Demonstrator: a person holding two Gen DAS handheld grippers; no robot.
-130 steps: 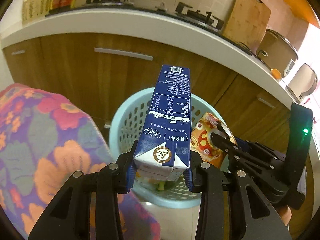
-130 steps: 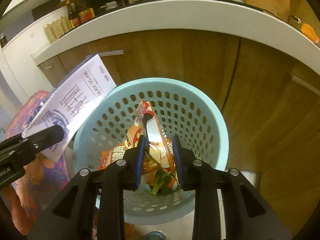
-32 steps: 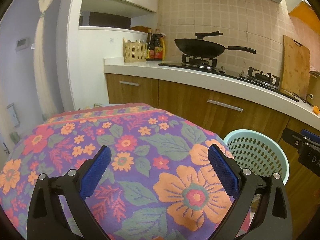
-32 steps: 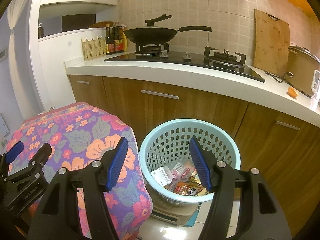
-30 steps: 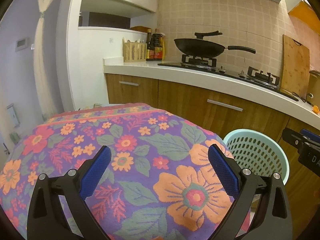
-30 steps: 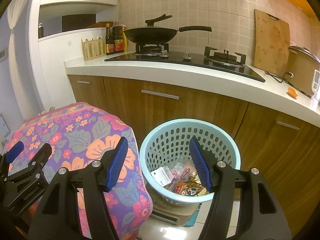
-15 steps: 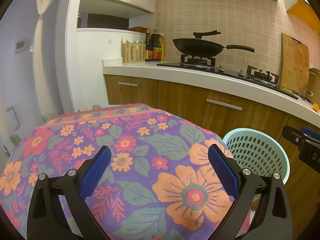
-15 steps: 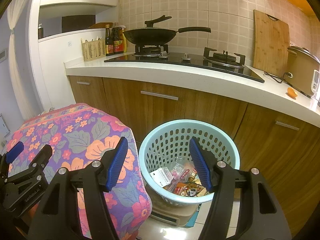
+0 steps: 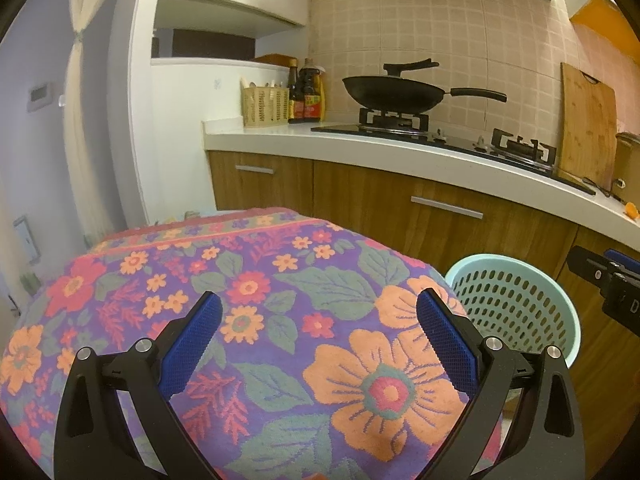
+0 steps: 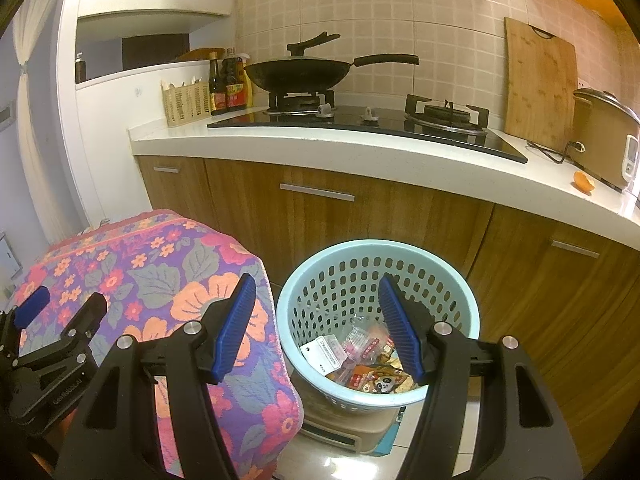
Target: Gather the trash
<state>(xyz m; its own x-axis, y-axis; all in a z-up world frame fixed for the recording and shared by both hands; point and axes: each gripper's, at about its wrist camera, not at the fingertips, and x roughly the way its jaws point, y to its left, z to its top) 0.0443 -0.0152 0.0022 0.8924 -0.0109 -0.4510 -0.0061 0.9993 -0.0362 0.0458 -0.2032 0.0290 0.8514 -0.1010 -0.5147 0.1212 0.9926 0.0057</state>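
**Both grippers empty above the cloth and the bin**

The left gripper [image 9: 316,320] hangs over a surface draped in a flowered cloth [image 9: 248,304], its blue-padded fingers [image 9: 192,340] spread wide with nothing between them. The cloth, purple with orange and red blooms, shows bare between the pads.

Just to its right, the right gripper [image 10: 316,312] points down toward a pale blue perforated wastebasket [image 10: 452,280] that stands on the floor against the wooden cabinet fronts [image 10: 360,216], close beside the hanging edge of the cloth. Its fingers [image 10: 236,320] are also parted wide and grip nothing. One pad lies over the cloth's edge in the view, the other over the basket's mouth.

The trash [image 10: 360,360] lies at the bottom of the basket: crumpled snack wrappers, a white printed label and an orange packet with a panda on it. The basket sits on a beige boxy object [image 10: 344,428] I can't identify.

Behind, on the white counter [image 10: 360,148], a black wok [image 10: 300,72] rests on the gas hob [image 10: 360,120]. A wooden cutting board [image 10: 540,80] leans on the tiled wall beside a rice cooker [image 10: 604,136], sauce bottles [image 10: 228,84] stand next to a wicker caddy [image 10: 186,102], and a small orange scrap [image 10: 584,182] lies near the counter's edge.
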